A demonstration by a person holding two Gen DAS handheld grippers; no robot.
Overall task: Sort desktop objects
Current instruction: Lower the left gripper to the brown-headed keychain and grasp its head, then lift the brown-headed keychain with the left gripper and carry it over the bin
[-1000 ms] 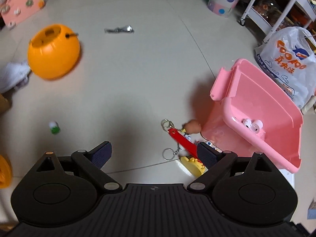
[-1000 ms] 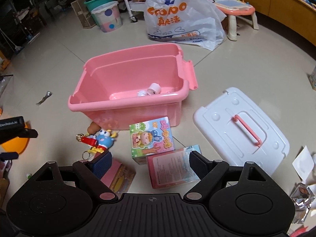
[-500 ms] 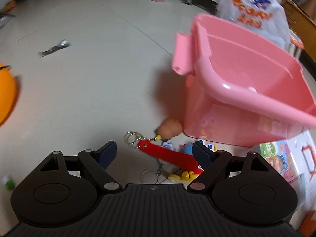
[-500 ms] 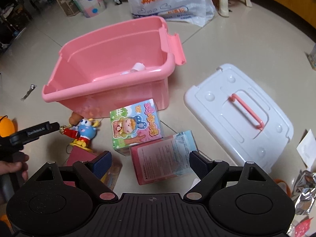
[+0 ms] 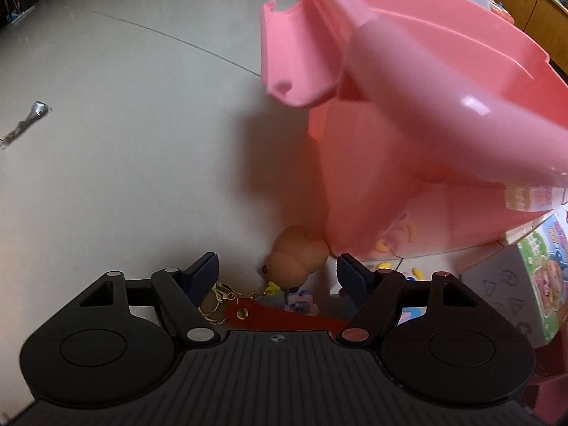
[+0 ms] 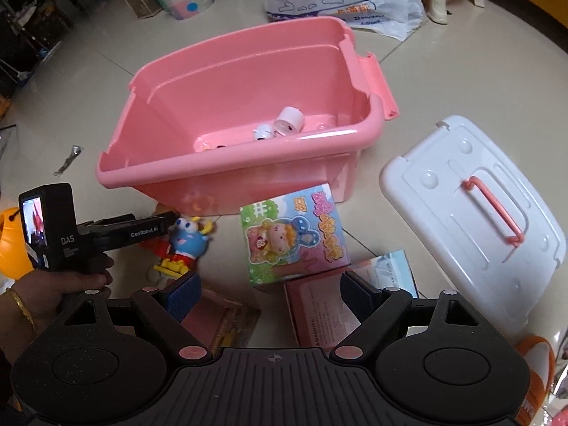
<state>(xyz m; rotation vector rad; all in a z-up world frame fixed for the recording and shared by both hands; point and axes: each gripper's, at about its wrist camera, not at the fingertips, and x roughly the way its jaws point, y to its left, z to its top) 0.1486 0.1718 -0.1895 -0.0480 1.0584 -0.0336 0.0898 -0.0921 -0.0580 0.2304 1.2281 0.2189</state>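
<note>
The right hand-held gripper [image 6: 268,293], jaws apart, hangs over a pink box [image 6: 316,316] on the floor [image 6: 443,71]. Ahead lies a cartoon-printed box [image 6: 293,236] against the pink bin [image 6: 241,106]; the white lid [image 6: 472,213] lies to the right. The left hand-held gripper [image 6: 167,222] reaches toward a blue toy [image 6: 188,241].

A glossy pink plastic bin [image 6: 245,113] catches highlights along its smooth rim on a polished, pale tiled floor [image 5: 124,124]. Beside it lies a smooth white plastic lid [image 6: 472,213] with a pink handle. The printed cardboard box [image 6: 293,234] has a slight sheen. A tan, matt rubbery-looking figure [image 5: 296,261] sits by a gold metal keyring [image 5: 222,293]. The left gripper [image 5: 277,275] and right gripper [image 6: 271,294] are matt black plastic with ribbed bases.
</note>
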